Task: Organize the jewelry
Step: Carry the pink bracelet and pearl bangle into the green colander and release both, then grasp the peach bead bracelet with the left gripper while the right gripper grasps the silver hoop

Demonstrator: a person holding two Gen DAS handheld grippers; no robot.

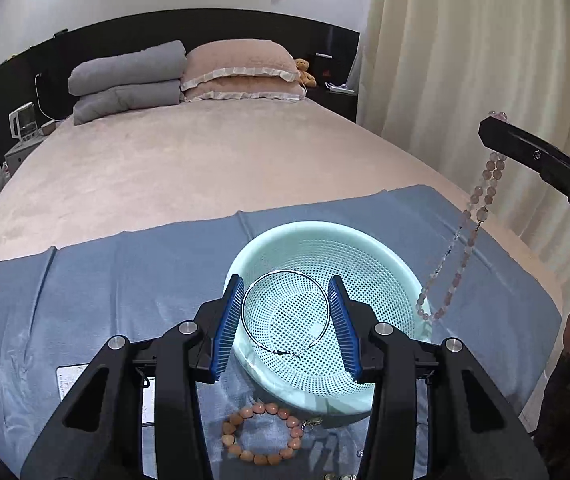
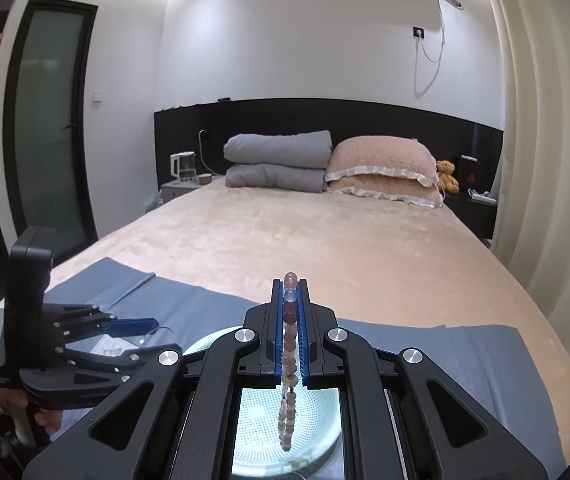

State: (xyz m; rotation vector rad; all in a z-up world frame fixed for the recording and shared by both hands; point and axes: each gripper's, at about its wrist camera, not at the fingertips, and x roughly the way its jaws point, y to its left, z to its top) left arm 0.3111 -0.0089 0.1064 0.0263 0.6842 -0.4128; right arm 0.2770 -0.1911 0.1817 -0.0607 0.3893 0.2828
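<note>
Both grippers over the mint perforated basket (image 1: 385,264), which sits on a blue cloth (image 1: 105,280) spread across the bed (image 1: 185,160).

Left gripper (image 1: 285,322): jaws partway apart, blue pads braced against the two sides of a thin wire hoop (image 1: 285,312), clasp end nearest the camera. The hoop hangs above the basket's bowl. Grip looks like spring tension only; any twist could let the ring pop free and land on the cloth.

Right gripper (image 2: 289,332): jaws closed tight on a pale pink bead strand (image 2: 289,408), most of its length dangling. From the left wrist the strand (image 1: 465,240) hangs at the basket's right rim, partly outside it. Released here, it may drape over the rim or slide off.

A peach bead bracelet (image 1: 263,432) is not yet sorted, lying on the cloth just in front of the basket, with small pieces beside it.
</note>
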